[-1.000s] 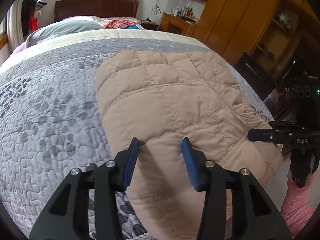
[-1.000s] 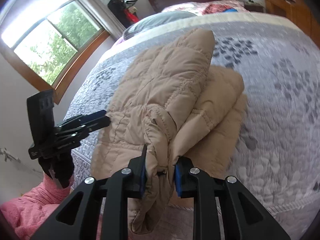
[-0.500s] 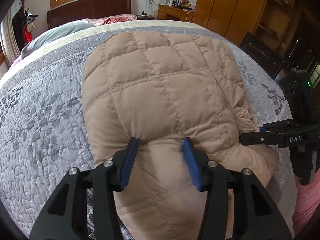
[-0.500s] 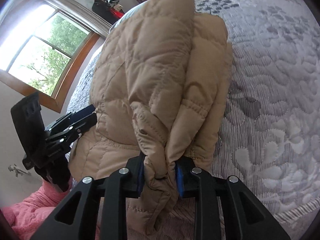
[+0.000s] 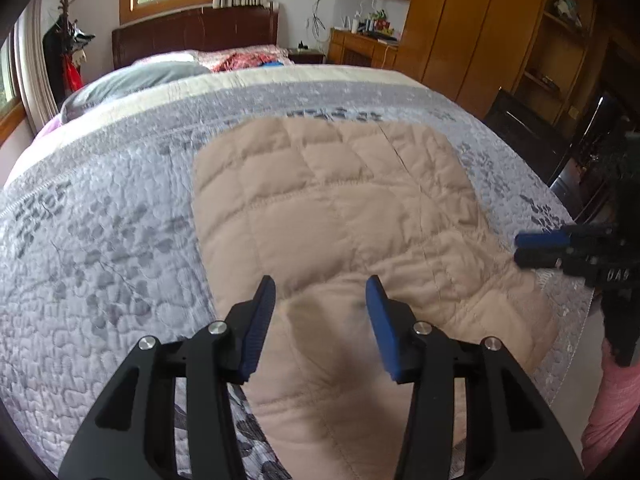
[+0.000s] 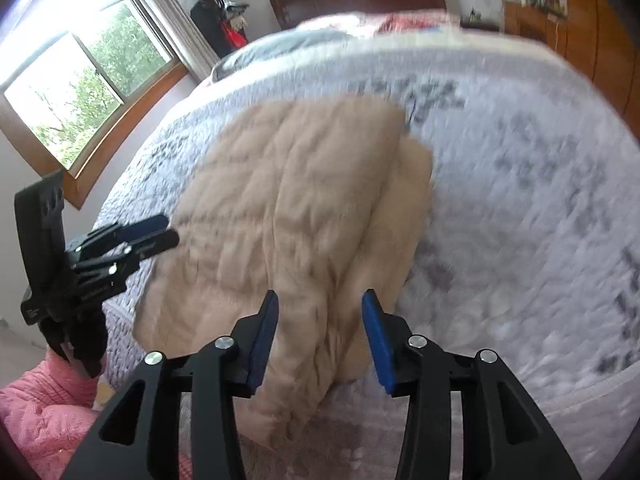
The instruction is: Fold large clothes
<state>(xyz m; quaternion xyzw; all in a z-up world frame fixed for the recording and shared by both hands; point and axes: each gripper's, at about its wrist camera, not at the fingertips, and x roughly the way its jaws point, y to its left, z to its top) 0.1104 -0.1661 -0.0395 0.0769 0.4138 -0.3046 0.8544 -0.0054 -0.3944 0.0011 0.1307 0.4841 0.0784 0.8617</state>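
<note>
My left gripper (image 5: 320, 312) has its blue fingers (image 5: 260, 320) spread apart with nothing between them, above the near end of the tan quilted jacket (image 5: 340, 208). They stood the same way half a second ago, but then the jacket bulged up toward the camera; now it lies flat and folded on the grey patterned bedspread (image 5: 100, 240), near the near right edge of the bed, and I have pulled back a little, so more of the bedspread shows around it. Far off to the left are the dark headboard (image 5: 196, 36) and a grey pillow (image 5: 132, 80); to the far right stands a wooden wardrobe (image 5: 460, 24).

My right gripper (image 6: 320, 332) has changed most. A half second ago its fingers (image 6: 262, 340) were clamped on a thick fold of the jacket (image 6: 304, 208), lifting it. Now they are wide apart and the cloth has dropped free onto the bedspread (image 6: 520, 220), its near fold lying between and below the open fingers. This view is blurred by motion. At its left the left gripper (image 6: 160, 232) shows from the side, a pink sleeve (image 6: 36, 412) beneath it, and a window (image 6: 80, 80) behind.

For writing, the left view catches the right gripper (image 5: 536, 248) at its right edge, with white letters reading "DAS" on its black body; the last letter is partly blurred.
</note>
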